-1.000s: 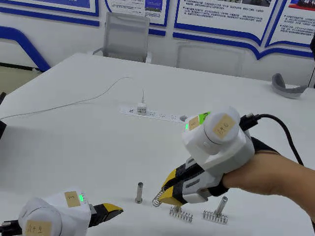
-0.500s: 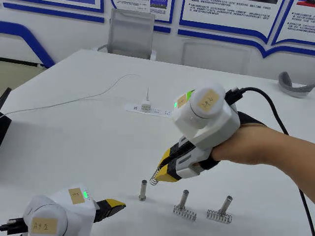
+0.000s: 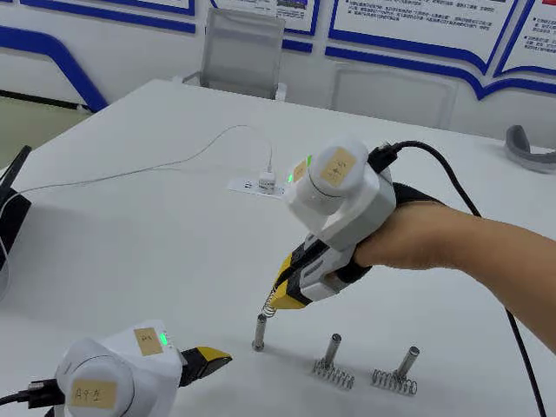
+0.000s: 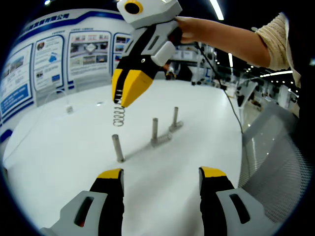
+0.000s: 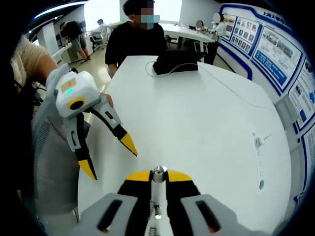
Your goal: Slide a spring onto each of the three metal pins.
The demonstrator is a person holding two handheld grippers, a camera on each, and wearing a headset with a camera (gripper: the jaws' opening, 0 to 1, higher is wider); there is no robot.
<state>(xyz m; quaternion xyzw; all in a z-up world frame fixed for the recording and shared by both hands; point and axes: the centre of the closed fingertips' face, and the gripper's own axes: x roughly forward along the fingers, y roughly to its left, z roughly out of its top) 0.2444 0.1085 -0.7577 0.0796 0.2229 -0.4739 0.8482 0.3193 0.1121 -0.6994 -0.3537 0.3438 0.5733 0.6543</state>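
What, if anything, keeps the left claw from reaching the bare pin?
Likely nothing, so yes: left claw faces the pin across bare table; the right claw, holding a spring, hangs above.

Bright, even indoor light is falling across the matte white tabletop (image 3: 156, 226), leaving only faint, soft shadows under the short upright metal pins (image 3: 259, 333). Long ceiling strip lights (image 4: 216, 9) are glaring white in the left gripper view. Both gripper views are bowing straight lines near their edges, and the blue-bordered wall posters (image 4: 49, 59) are looking slightly soft.
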